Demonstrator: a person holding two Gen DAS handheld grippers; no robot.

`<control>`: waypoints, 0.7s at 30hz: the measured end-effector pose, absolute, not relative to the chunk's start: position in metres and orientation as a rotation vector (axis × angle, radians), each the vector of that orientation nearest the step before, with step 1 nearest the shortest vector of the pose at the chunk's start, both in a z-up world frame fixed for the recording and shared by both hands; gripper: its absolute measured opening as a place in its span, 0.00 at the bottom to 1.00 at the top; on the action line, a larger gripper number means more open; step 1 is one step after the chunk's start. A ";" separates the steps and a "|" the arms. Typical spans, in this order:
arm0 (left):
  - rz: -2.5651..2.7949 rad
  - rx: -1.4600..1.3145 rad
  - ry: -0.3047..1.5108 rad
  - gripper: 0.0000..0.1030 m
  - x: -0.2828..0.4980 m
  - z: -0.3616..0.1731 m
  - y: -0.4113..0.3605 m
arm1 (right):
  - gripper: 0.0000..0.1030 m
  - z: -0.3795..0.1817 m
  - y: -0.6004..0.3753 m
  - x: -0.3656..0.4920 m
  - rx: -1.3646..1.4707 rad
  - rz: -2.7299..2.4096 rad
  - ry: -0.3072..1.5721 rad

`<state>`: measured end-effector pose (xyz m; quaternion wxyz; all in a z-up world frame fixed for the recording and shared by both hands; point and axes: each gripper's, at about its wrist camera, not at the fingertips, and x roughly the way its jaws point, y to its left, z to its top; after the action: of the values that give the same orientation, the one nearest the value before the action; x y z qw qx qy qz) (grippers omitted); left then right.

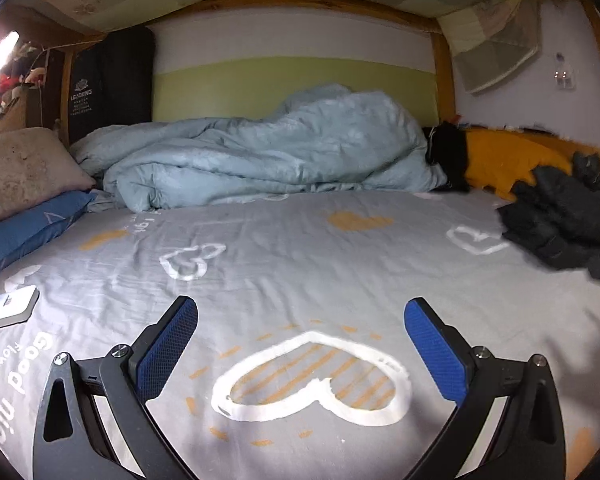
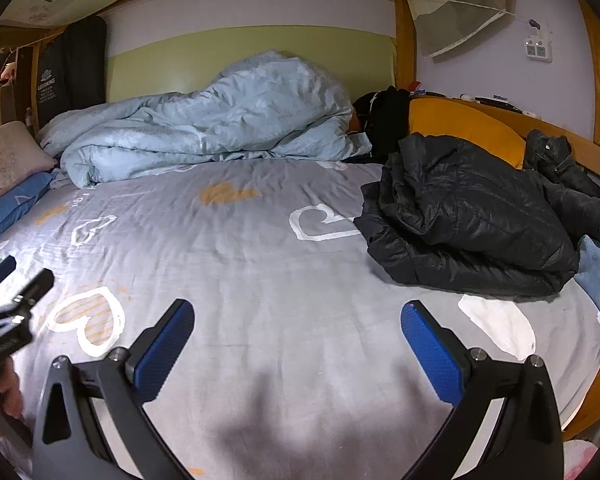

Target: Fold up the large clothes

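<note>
A crumpled black puffer jacket (image 2: 468,216) lies in a heap on the right side of the grey heart-print bed sheet (image 2: 260,248); in the left wrist view the same jacket (image 1: 560,224) shows at the right edge. My right gripper (image 2: 298,310) hovers open over bare sheet, left of and nearer than the jacket. My left gripper (image 1: 302,306) is open above a large white heart print, holding nothing; it also appears at the far left of the right wrist view (image 2: 18,276). A darker garment (image 2: 556,160) lies behind the jacket.
A bunched light-blue duvet (image 1: 268,152) fills the far end of the bed. Pillows (image 1: 24,184) lie at the left, a small white device (image 1: 10,306) rests on the sheet, and an orange cushion (image 2: 464,128) leans by the wooden frame at the right.
</note>
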<state>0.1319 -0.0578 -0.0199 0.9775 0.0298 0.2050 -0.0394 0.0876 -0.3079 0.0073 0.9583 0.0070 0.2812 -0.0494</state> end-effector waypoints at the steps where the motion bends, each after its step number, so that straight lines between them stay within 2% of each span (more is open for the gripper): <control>1: -0.093 0.070 0.448 1.00 0.138 -0.023 -0.060 | 1.00 0.006 -0.309 0.089 0.015 -0.103 0.576; 21: -0.131 0.133 0.425 1.00 0.130 -0.026 -0.075 | 1.00 -0.004 -0.307 0.098 -0.001 -0.160 0.624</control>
<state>0.1296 -0.0755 -0.0257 0.9732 0.0661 0.2104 -0.0649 0.0979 -0.3074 -0.0041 0.9486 -0.0007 0.3066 -0.0787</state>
